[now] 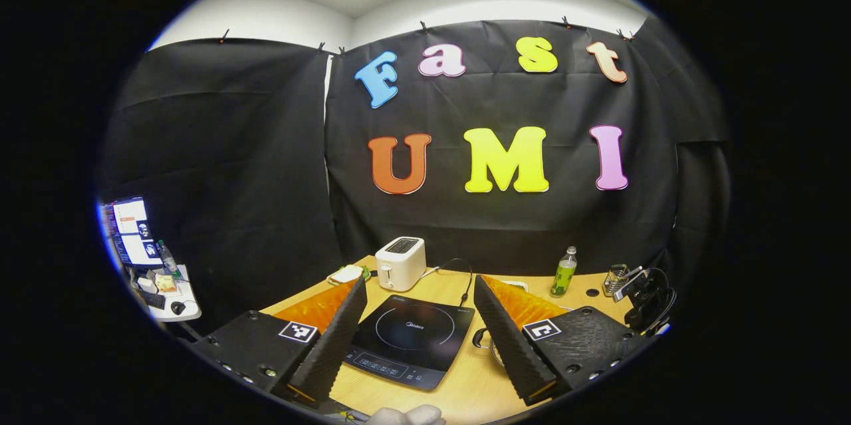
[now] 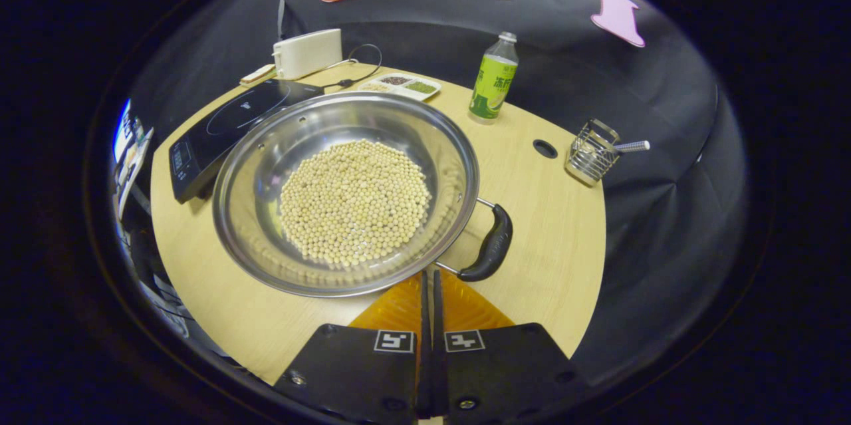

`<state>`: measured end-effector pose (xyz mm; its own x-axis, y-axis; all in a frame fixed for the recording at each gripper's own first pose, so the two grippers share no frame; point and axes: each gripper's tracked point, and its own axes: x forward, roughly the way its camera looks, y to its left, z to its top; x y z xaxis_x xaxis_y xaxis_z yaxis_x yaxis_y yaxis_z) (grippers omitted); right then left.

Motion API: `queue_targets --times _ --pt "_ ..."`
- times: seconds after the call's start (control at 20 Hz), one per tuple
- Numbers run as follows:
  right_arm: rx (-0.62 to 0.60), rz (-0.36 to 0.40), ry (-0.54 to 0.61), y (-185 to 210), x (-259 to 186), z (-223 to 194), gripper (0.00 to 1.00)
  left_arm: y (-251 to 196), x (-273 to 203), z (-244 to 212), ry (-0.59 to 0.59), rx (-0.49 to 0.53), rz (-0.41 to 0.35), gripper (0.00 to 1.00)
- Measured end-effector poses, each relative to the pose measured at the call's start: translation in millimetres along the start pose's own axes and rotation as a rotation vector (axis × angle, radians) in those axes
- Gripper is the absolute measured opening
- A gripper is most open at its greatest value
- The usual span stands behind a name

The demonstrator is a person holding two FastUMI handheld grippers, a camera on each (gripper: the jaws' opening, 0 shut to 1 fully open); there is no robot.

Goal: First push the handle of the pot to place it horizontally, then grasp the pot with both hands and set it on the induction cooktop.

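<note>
pot (image 2: 346,192) of beans sat beside the cooktop (image 2: 226,122); right gripper (image 2: 429,279) closed empty near its handle (image 2: 492,245), left gripper (image 1: 419,318) wide open.

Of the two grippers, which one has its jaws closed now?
The right gripper: its jaws stand pressed together, holding nothing, just before the pot near its handle. The left gripper has jaws spread wide.

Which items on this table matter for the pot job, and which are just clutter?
Job:
pot with beans
pot handle
induction cooktop
left claw, open
right claw, shut, near the pot rim

Clutter:
toaster
green bottle
wire basket
seasoning tray
</note>
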<state>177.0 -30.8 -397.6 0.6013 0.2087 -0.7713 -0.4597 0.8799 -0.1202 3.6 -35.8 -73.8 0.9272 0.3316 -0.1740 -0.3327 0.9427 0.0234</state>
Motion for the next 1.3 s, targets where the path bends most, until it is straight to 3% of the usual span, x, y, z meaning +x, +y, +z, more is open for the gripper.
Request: queue_targets --times 0.3,0.65,0.8,0.9,1.05,1.15,1.3 --pt "0.046 -0.064 -0.039 7 -30 -7 0.01 0 8 -2 0.003 0.009 -0.087 0.96" --pt "0.153 -0.124 -0.147 30 -90 0 0.13 -8 24 -9 0.002 0.031 -0.246 0.96" --pt "0.220 -0.150 -0.176 40 -114 -5 0.32 -12 25 -18 0.019 0.032 -0.323 0.96" --pt "0.268 -0.173 -0.183 45 -127 -15 0.55 -14 26 -29 0.037 0.026 -0.371 0.96" --pt "0.318 -0.212 -0.176 49 -136 -33 0.68 -21 30 -61 0.106 0.035 -0.432 0.96" --pt "0.367 -0.204 -0.192 53 -138 -35 0.79 -29 36 -86 0.156 0.046 -0.454 0.97" --pt "0.448 -0.180 -0.198 48 -123 -34 0.87 -45 50 -126 0.247 0.049 -0.473 0.97"
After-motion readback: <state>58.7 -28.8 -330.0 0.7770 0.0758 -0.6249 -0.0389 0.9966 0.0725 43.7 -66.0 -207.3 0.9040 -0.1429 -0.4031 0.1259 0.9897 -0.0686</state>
